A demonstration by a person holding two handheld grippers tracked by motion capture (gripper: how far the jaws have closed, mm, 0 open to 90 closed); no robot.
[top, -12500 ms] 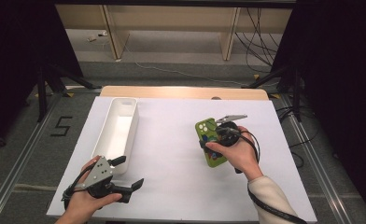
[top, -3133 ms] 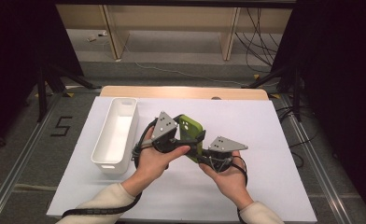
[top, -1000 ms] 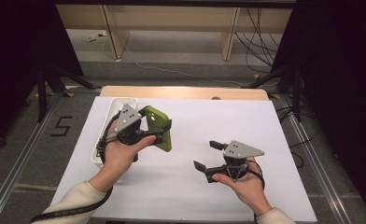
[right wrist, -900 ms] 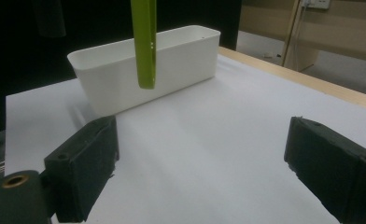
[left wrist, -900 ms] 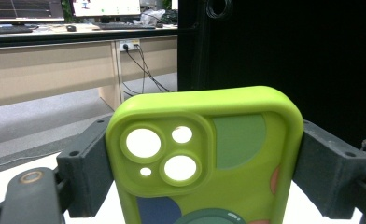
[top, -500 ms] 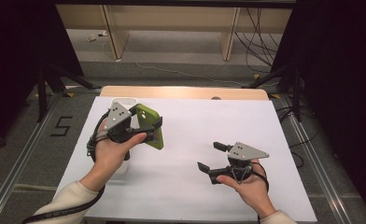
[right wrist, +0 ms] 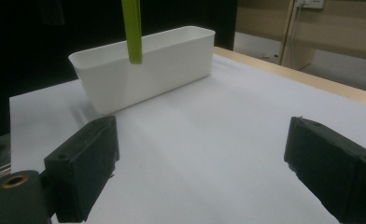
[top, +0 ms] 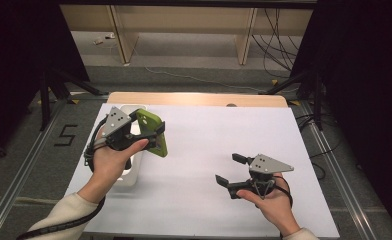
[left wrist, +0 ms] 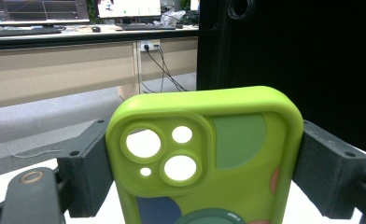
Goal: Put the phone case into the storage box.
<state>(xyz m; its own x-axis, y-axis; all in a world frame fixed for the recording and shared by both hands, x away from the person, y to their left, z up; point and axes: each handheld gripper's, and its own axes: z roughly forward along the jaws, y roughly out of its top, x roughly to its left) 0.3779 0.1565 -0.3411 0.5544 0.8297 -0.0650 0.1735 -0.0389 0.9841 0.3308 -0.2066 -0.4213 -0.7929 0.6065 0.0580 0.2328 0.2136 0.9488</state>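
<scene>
The left gripper holds the green phone case by its side edges, upright, above the white bin at the tabletop's left. The right gripper's fingers stand wide and empty, near right. Released so upright, the case could catch the bin's rim and tip out. A second ago it hung right of the bin; it has since shifted left.
</scene>
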